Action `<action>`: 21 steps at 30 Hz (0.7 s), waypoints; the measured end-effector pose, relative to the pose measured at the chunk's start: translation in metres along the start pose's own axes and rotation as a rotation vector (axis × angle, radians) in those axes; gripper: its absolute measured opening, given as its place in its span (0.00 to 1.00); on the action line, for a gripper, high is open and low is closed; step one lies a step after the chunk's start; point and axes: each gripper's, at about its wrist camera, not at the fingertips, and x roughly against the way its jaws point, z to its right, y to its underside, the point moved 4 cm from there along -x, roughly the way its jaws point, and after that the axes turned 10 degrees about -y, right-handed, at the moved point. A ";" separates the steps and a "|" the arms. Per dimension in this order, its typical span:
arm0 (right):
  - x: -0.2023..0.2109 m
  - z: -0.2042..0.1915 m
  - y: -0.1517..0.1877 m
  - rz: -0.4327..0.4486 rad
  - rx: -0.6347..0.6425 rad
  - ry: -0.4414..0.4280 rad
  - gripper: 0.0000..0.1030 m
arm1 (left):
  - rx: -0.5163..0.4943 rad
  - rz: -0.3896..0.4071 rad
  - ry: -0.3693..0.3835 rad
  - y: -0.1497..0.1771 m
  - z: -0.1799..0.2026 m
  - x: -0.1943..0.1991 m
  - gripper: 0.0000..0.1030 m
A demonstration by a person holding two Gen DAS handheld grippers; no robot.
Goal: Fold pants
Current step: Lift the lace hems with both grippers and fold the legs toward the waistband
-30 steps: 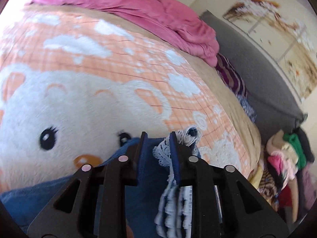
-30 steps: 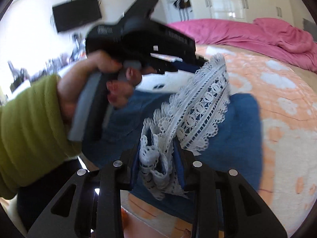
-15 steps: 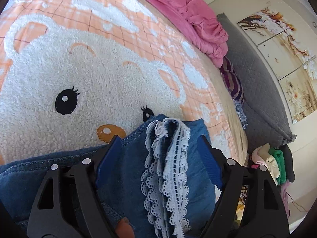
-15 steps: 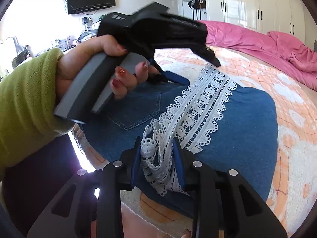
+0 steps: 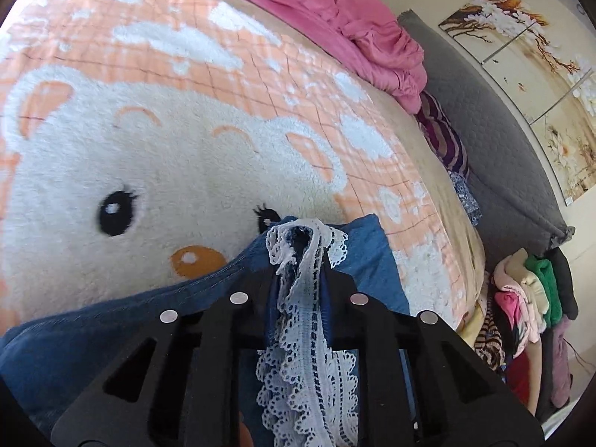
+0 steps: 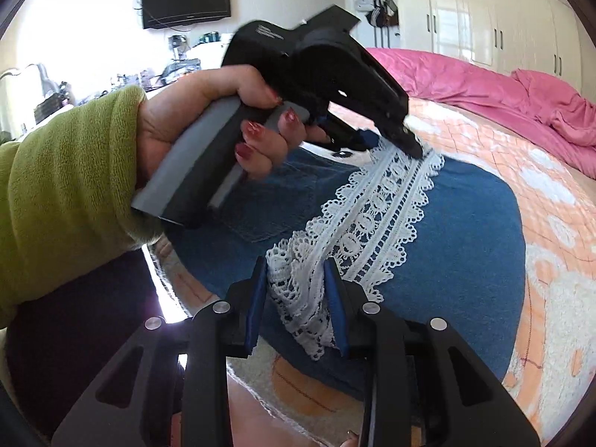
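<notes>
- L gripper point(image 5: 300, 260): jaws clamped on lace trim point(image 5: 309, 320) at far end of the denim pants point(image 5: 93, 335)
- R gripper point(image 6: 296, 305): jaws pinching the near end of same lace strip, bunched between the blue pads point(image 6: 253, 313)
- pants lie flat on bear-print blanket point(image 5: 167, 141) on bed, lace band running between the two grippers
- left hand point(image 6: 208, 119), green sleeve, wraps L gripper handle
- pink duvet point(image 6: 484, 85) at far bed edge

Blue denim pants point(image 6: 447, 246) with a white lace trim point(image 6: 380, 219) lie flat, folded, on the bear-print blanket point(image 5: 186, 141).
</notes>
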 end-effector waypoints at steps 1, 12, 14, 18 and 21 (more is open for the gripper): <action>-0.001 -0.002 0.001 -0.005 0.012 -0.005 0.28 | -0.007 0.013 -0.017 0.002 -0.004 0.007 0.11; 0.012 0.007 0.005 0.008 -0.034 -0.107 0.54 | -0.044 -0.006 -0.160 0.001 -0.016 -0.012 0.30; 0.025 0.016 0.002 0.053 -0.064 -0.113 0.55 | -0.055 0.012 -0.183 0.000 -0.017 -0.009 0.31; 0.047 0.037 -0.003 0.116 -0.100 0.014 0.55 | -0.072 0.064 -0.193 -0.001 -0.014 0.006 0.32; 0.044 0.053 0.004 0.037 -0.078 0.180 0.55 | -0.116 0.126 -0.224 0.000 -0.006 0.021 0.32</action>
